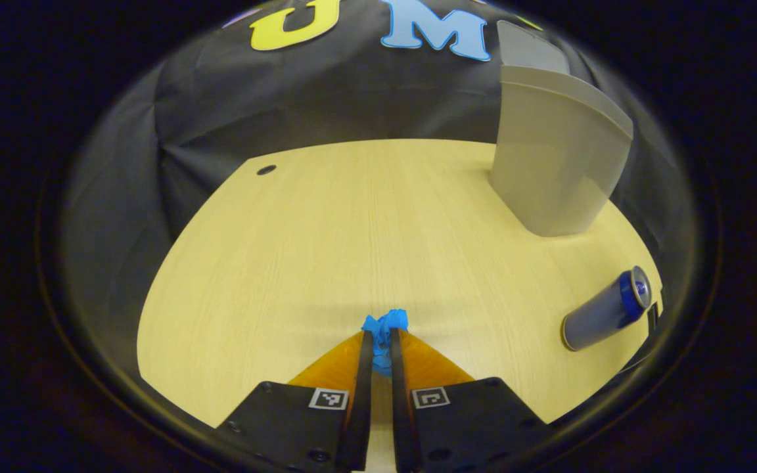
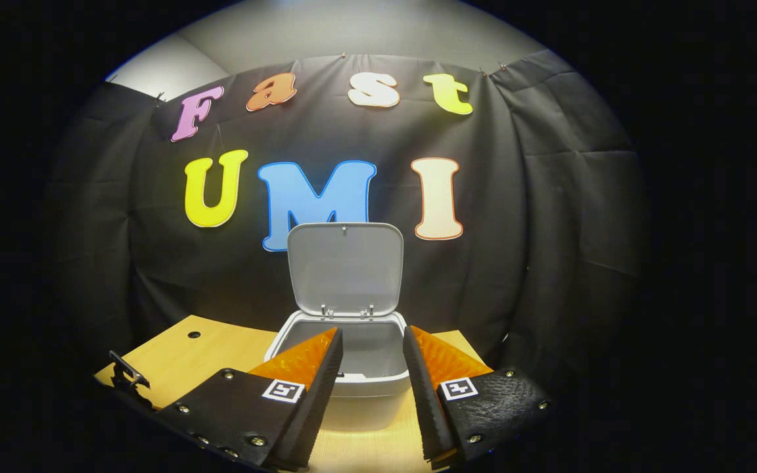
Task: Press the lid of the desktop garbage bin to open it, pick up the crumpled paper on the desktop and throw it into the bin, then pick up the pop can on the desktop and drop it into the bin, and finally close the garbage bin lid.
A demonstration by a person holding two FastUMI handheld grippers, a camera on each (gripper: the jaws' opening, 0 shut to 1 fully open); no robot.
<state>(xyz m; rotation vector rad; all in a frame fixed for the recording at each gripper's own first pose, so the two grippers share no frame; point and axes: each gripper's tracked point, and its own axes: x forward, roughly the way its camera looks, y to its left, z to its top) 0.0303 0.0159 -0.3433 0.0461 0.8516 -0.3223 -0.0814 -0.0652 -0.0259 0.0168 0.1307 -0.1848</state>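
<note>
In the left gripper view, the left gripper (image 1: 382, 345) has its jaws nearly together, pinching the blue crumpled paper (image 1: 385, 328) low over the desk (image 1: 326, 230). The pop can (image 1: 605, 309) lies on its side near the desk's right edge, well apart from the paper, with the garbage bin (image 1: 552, 157) standing beyond it. In the right gripper view, the right gripper (image 2: 372, 341) hangs with its jaws wide and holding nothing — just before the bin's open mouth, its lid (image 2: 345, 269) upright.

Pale wooden desk (image 1: 326, 249), black cloth wall (image 2: 549, 217)
</note>
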